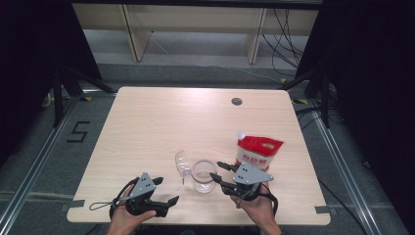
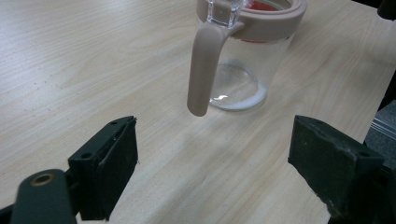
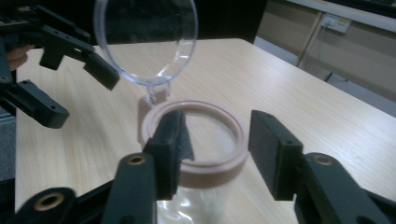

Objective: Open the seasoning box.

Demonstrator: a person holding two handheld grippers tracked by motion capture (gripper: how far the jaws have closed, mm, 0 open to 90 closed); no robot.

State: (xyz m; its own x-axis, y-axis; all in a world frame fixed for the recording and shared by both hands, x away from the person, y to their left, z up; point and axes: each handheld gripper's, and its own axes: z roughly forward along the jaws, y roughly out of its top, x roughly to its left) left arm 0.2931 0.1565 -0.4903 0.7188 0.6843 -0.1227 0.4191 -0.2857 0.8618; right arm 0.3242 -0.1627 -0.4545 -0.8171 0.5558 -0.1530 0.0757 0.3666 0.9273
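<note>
The glass jar (image 1: 203,175) stood near the front edge of the table, a little right of centre, with its clear hinged lid (image 1: 183,163) flipped up and leaning off to the left. A pinkish band ran round its mouth and a matching handle (image 2: 204,67) hung down the side that faced the left gripper's camera. A thin layer of something white lay in the bottom.

The right gripper (image 1: 218,171) sat at the jar's right side, and in the right gripper view its jaws stood half apart across the rim (image 3: 196,140), one pad over the near edge of the band — nothing was clamped that I could see. The left gripper (image 1: 166,190) rested well left of the jar with its jaws wide and empty, pointed at the handle.

To my eye the jar wanted steadying before anything went into it. The left jaws were lined up to close squarely on the handle rather than on the slick glass, and the right would do well to keep clear of the raised lid, which looked easy to knock shut.

Just behind the right gripper stood a red and white pouch (image 1: 258,151) with a white cap. The table (image 1: 147,127) was pale wood grain, with a round cable hole (image 1: 237,102) near its far edge. Beyond it — grey floor, black curtains at both sides, and loose cables (image 1: 286,34) by a light-coloured bench.
</note>
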